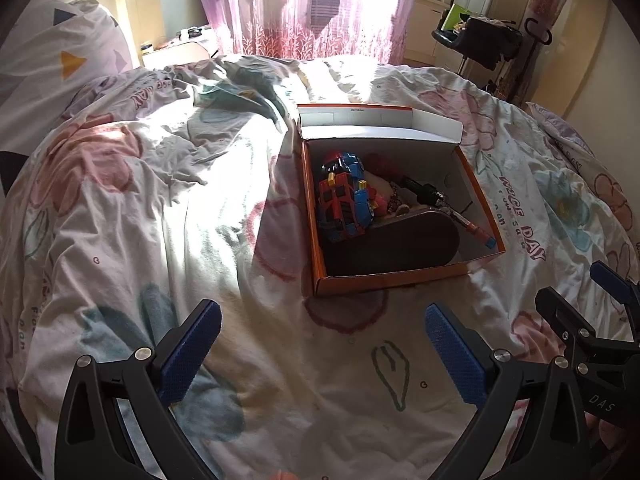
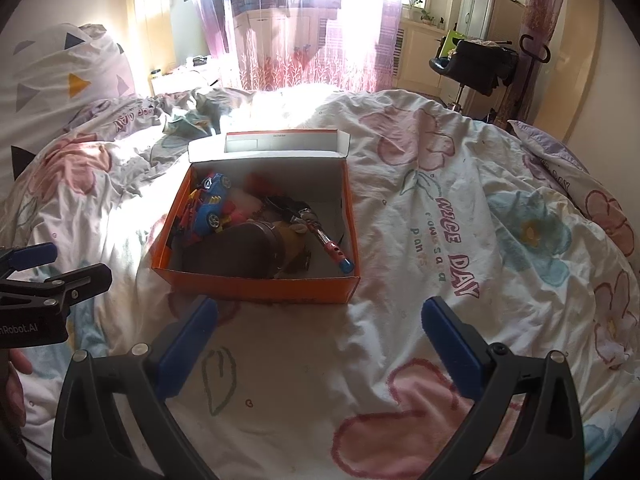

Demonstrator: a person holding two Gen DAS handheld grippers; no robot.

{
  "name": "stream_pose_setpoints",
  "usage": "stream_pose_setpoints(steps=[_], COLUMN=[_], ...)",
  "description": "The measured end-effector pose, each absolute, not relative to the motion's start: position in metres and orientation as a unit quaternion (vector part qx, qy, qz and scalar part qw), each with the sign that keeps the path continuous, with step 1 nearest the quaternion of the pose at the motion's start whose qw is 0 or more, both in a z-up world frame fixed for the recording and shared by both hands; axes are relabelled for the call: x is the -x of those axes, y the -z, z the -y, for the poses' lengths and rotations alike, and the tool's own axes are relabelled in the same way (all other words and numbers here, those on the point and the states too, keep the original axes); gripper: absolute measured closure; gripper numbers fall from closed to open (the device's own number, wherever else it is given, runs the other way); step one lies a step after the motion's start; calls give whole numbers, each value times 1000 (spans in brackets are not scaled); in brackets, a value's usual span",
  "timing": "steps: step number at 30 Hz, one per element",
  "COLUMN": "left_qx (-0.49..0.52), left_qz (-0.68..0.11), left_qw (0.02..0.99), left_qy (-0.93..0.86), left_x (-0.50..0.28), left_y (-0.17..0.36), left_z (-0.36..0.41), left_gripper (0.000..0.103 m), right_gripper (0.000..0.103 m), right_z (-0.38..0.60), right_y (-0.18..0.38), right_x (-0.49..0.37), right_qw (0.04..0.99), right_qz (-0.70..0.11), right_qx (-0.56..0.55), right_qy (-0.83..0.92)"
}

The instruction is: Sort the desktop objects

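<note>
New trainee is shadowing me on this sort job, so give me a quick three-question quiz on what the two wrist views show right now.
1. True or false: the left tool is shut on a toy.
2. Multiple choice: the orange cardboard box rests on A) a desk, B) a floral duvet, C) the floor.
3. Fill in: leaning against the box's left wall is a red and blue toy ____.

Key
1. False: both the left tool and the right tool are open and hold nothing.
2. B.
3. Robot; a screwdriver and a dark oval case lie in the box too.
</note>
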State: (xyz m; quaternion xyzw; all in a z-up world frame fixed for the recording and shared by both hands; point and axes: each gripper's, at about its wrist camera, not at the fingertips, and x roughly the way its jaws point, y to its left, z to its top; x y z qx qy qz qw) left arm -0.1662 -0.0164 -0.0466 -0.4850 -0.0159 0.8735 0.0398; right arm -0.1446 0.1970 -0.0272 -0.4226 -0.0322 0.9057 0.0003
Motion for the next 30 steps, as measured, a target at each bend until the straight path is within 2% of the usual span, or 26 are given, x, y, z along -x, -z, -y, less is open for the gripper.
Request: stream_pose_setpoints(steps=[9,30], left_qx=[495,502], left_qz=[41,19], left_qw=[32,35], left_qy=[-867,-864], left_x=[172,170], left_y=[55,61], left_z=[21,4], left_gripper=[0,0], right_gripper=[0,0], right_z=[-195,-199], right_y=[21,23], right_x=[144,145], right_qw=[-6,-12], right_qz=[45,36], right_qx=[412,411], right_qy=[-910,-911])
